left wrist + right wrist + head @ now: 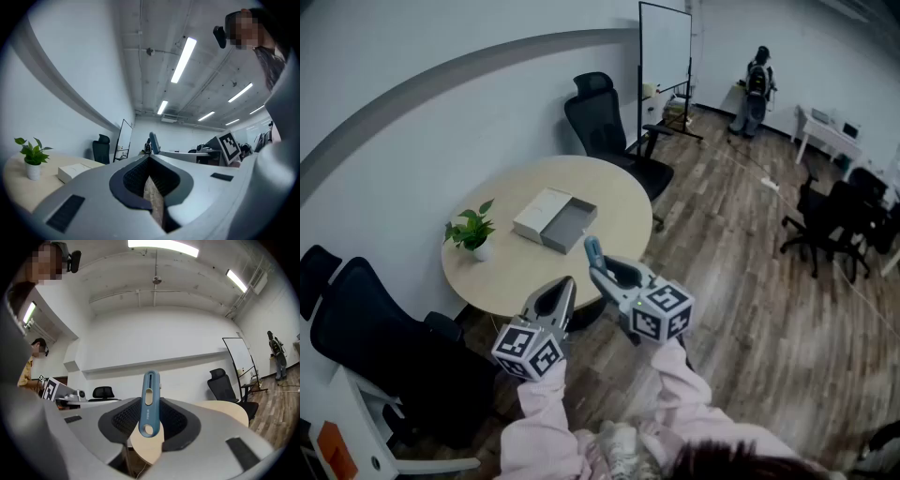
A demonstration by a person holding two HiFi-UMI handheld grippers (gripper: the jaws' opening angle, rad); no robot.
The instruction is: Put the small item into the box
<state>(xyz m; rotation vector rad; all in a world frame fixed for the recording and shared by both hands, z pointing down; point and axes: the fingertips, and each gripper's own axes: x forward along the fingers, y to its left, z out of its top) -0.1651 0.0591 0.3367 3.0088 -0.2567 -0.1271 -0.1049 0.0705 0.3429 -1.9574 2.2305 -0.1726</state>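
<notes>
Right gripper point(149, 430) clamps the cutter point(150, 399) near 1 end, left gripper point(150, 164) closed empty; the cutter may pivot loose and fall short of the box point(555, 221).

No words can be read; tiny print on the blue item point(149, 406) is too small to make out.

Blue cutter point(149, 399) upright in tool point(150, 420)

Matt wooden table point(617, 202), smooth plastic tool point(149, 403)
</notes>
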